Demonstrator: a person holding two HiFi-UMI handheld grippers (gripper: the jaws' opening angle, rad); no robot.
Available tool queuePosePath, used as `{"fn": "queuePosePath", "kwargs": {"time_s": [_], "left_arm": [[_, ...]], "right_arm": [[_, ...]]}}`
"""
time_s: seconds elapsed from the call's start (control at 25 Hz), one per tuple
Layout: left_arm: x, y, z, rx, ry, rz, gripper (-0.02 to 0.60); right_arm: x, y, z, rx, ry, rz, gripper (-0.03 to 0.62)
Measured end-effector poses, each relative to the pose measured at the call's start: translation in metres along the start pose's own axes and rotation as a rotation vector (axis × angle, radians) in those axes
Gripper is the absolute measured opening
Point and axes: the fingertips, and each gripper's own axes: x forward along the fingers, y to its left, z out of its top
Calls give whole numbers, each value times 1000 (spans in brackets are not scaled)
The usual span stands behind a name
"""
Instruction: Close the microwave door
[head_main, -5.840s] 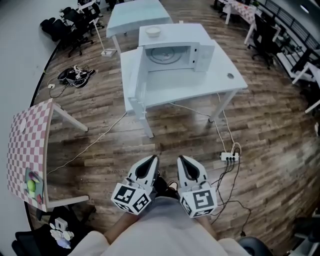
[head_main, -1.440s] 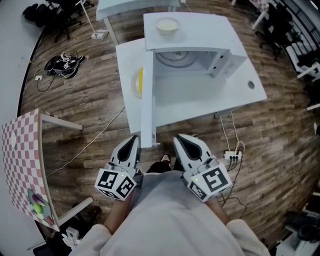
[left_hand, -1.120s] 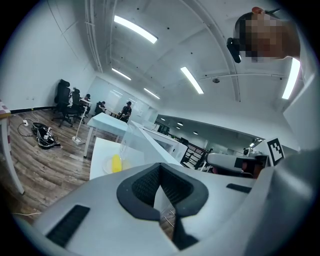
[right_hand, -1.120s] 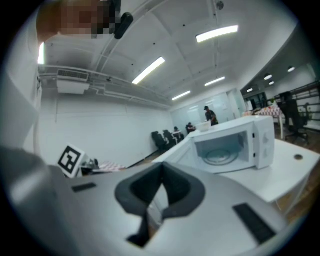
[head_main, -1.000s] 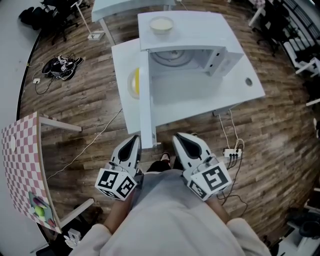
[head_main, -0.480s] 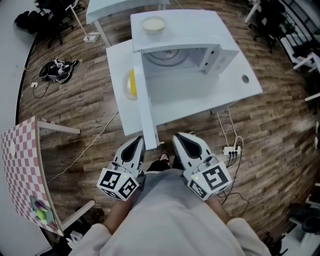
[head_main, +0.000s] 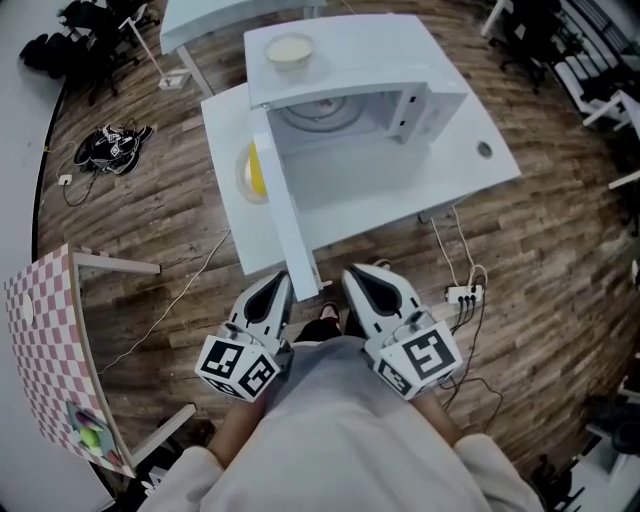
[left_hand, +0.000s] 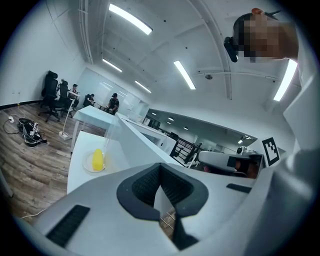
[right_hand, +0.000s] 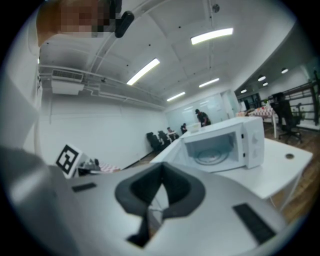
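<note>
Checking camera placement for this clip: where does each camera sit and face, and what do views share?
Head view: on the person's head, facing steeply down at the microwave with its door open; torso, left hand-held gripper and right hand-held gripper show.
Left gripper view: on that gripper, facing along its shut jaws toward the door edge and a yellow item; torso at right.
Right gripper view: on that gripper, facing past shut jaws into the microwave; torso at left.
Shared: microwave in head and right; door in head and left.
</note>
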Motion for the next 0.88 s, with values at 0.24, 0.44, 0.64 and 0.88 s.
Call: {"fn": "queuePosePath", "kwargs": {"time_s": [0.24, 0.44, 0.64, 0.88], "left_arm": [[9, -7, -1, 3, 15, -22, 17], [18, -12, -3, 3, 21, -36, 17], [25, -19, -4, 8, 28, -55, 17], [37, -27, -5, 14, 39, -83, 17]], "right_arm": [[-3, -9, 2, 8, -4, -18, 17], [-6, -16, 2, 10, -5, -28, 17], [-11, -22, 4, 12, -10, -44, 17], [-17, -35, 8, 15, -20, -71, 17]]}}
